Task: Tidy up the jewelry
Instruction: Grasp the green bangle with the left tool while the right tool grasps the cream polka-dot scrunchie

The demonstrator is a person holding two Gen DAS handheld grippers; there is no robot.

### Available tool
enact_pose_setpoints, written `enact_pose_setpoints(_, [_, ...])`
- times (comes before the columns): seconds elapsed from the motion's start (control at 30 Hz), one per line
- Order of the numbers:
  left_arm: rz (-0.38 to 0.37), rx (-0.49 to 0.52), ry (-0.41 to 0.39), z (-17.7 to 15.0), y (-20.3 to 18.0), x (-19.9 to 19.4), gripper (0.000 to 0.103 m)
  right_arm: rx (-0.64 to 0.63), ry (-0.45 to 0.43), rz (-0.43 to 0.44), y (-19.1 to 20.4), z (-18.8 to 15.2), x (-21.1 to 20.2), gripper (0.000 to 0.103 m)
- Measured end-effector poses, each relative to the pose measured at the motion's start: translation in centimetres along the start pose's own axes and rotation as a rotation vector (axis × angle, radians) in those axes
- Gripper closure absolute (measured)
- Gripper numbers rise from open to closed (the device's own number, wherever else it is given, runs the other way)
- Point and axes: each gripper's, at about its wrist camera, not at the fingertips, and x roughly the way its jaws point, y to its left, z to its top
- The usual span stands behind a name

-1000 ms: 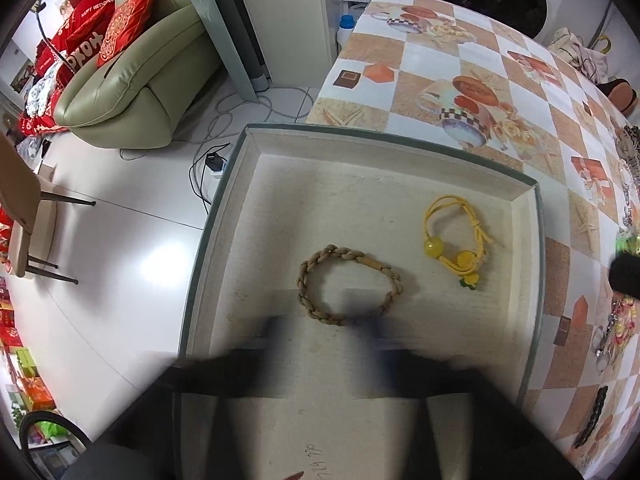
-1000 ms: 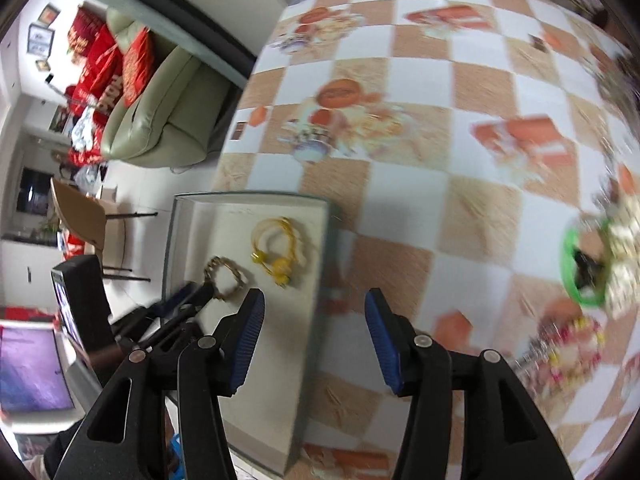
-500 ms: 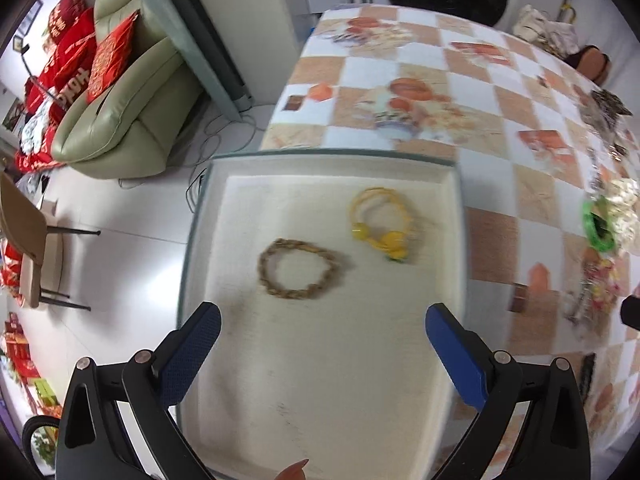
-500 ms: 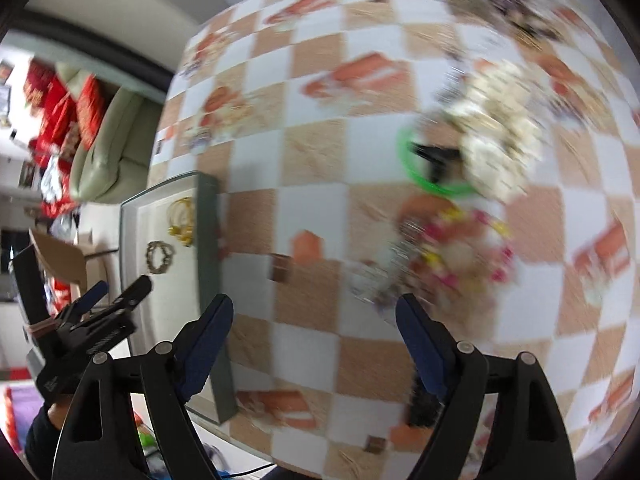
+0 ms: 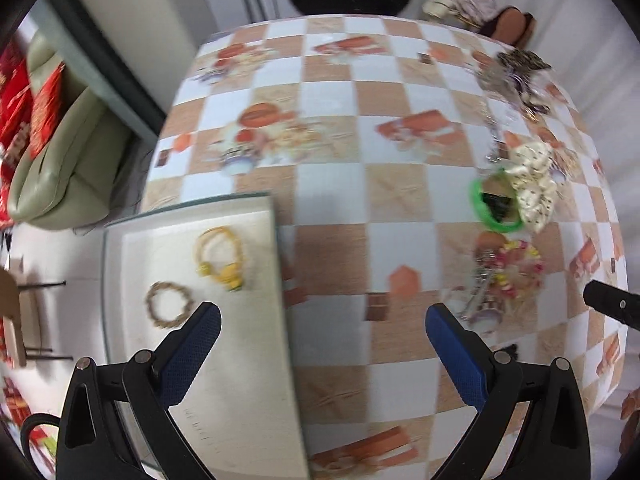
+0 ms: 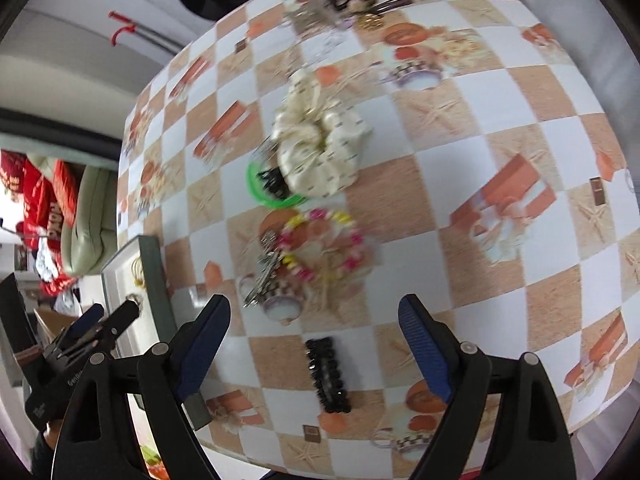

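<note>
Beside the tray [image 5: 276, 264], your left gripper [image 5: 320, 328] gapes wide and empty; yellow bracelet [image 5: 220, 256] and braided bracelet [image 5: 168, 304] lie inside it. Farther off, your right gripper [image 6: 314, 320] spreads empty above the black hair clip [image 6: 328, 376].

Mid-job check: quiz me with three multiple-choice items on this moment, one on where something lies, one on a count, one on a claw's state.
1. Where does the black hair clip lie?
A. In the tray
B. On the checkered tablecloth, between the right claw's fingers in its view
C. On the sofa

2. How many bracelets lie in the tray?
A. None
B. Two
C. Five

3. What state is the left claw in?
A. Shut on the green bangle
B. Shut and empty
C. Open and empty

Answers: 1 B, the clip rests on the cloth ahead of the right claw. 2 B, a yellow bracelet and a braided brown bracelet. 3 C, its fingers stand wide apart with nothing between.
</note>
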Motion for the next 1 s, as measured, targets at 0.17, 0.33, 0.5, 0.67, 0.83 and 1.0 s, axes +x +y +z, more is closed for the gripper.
enact_pose_setpoints(0.17, [-0.025, 0.026, 0.029, 2.6, -3.1, 1.8, 0.000, 0.027, 0.035, -0.011, -1.6, 1.3, 0.5, 0.015])
enact_pose_setpoints(0.33, [-0.058, -0.001, 0.061, 3.1, -4.2, 1.7, 0.000, 0.043, 0.065, -0.027, -2.4, 2.8, 1.6, 0.015])
enact_pose_setpoints(0.5, [-0.110, -0.037, 0.082, 4.6, -5.3, 3.4, 0.000, 0.080, 0.068, 0.000, -3.0, 5.2, 2.5, 0.015])
enact_pose_setpoints(0.67, [-0.169, -0.027, 0.087, 6.0, -6.9, 4.9, 0.000, 0.089, 0.040, -0.016, -3.1, 8.2, 3.0, 0.015])
enact_pose_setpoints(0.83, [-0.187, -0.007, 0.116, 7.0, -8.5, 6.8, 0.008, 0.082, 0.044, -0.035, -3.1, 10.2, 4.1, 0.015])
enact_pose_setpoints(1.0, [-0.176, 0.012, 0.135, 7.5, -9.5, 8.5, 0.008, 0.080, 0.059, -0.034, -3.1, 11.1, 5.3, 0.018])
